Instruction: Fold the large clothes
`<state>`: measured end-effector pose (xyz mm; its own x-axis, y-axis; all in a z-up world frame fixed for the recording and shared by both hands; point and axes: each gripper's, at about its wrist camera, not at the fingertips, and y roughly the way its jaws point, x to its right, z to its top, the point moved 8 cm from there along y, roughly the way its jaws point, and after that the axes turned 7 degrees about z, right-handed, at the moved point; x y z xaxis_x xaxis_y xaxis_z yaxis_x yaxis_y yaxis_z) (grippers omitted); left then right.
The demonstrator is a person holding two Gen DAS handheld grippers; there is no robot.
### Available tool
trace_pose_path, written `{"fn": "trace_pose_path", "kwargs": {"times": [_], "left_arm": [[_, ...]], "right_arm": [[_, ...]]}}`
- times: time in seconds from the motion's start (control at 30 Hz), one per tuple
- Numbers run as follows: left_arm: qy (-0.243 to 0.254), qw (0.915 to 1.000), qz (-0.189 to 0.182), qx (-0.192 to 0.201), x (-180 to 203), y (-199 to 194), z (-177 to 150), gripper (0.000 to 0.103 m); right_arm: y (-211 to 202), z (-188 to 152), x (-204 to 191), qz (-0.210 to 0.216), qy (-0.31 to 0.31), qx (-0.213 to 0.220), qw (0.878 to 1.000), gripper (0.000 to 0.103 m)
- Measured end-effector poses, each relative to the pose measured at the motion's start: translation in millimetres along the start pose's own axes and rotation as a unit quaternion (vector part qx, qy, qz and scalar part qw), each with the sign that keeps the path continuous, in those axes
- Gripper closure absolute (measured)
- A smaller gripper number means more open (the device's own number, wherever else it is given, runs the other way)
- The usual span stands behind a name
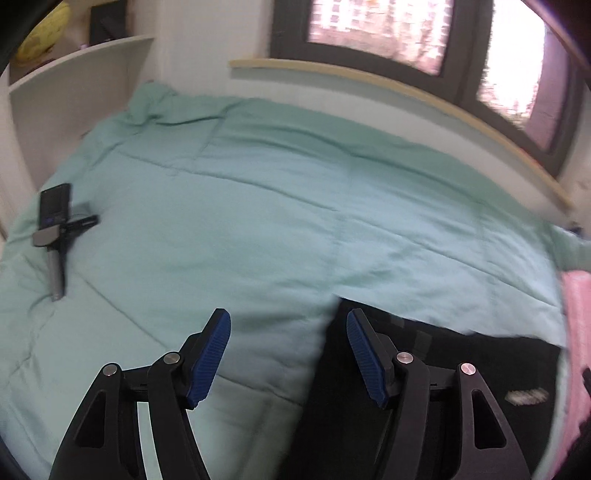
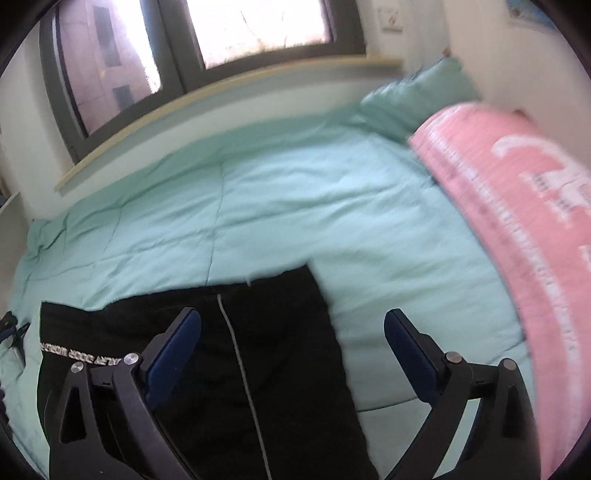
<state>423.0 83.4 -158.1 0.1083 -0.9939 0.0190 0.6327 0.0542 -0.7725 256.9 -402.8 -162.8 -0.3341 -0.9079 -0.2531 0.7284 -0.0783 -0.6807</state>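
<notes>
**Right wrist: gripper spread over black garment**

Right gripper (image 2: 291, 321) is seen with jaws wide apart, nothing held between them. A black garment (image 2: 207, 332) is laid flat on the green quilt (image 2: 277, 192), with a pale zip line down its middle and a band of white lettering near its left edge. The left finger is seen over the garment, the right finger over bare quilt. A pink blanket (image 2: 517, 221) is seen at the right, blurred. A window (image 2: 207, 33) is seen behind the bed.

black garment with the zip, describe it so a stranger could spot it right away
On the mint-green quilted bedspread under the window, look at the near edge. The flat black zip-front garment lies there: the only dark cloth, beside the pink printed blanket.
</notes>
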Motion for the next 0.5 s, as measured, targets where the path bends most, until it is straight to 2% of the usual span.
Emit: {"fn": "trace_pose_path", "kwargs": {"times": [0.03,0.1,0.27,0.43,0.5], "left_arm": [[0.009,0.9998,-0.019,0.004,10,-13,-4,0.036],[0.025,0.999,-0.035,0.012,25,-31,-10,0.036],[0.056,0.9967,-0.058,0.012,60,-68,-29,0.036],[0.078,0.9957,-0.049,0.012,84,-96,-43,0.036],[0.08,0.995,-0.059,0.012,93,-106,-46,0.036]], "right_arm": [[-6,2,-2,0.005,0.0,0.0,1.0,0.003],[-24,6,-14,0.016,-0.009,0.003,1.0,0.003],[-63,13,-61,0.019,-0.079,0.025,0.996,0.003],[-88,1,-122,0.051,-0.152,0.028,0.987,0.003],[-91,-10,-142,0.059,-0.172,0.02,0.983,0.003]]}}
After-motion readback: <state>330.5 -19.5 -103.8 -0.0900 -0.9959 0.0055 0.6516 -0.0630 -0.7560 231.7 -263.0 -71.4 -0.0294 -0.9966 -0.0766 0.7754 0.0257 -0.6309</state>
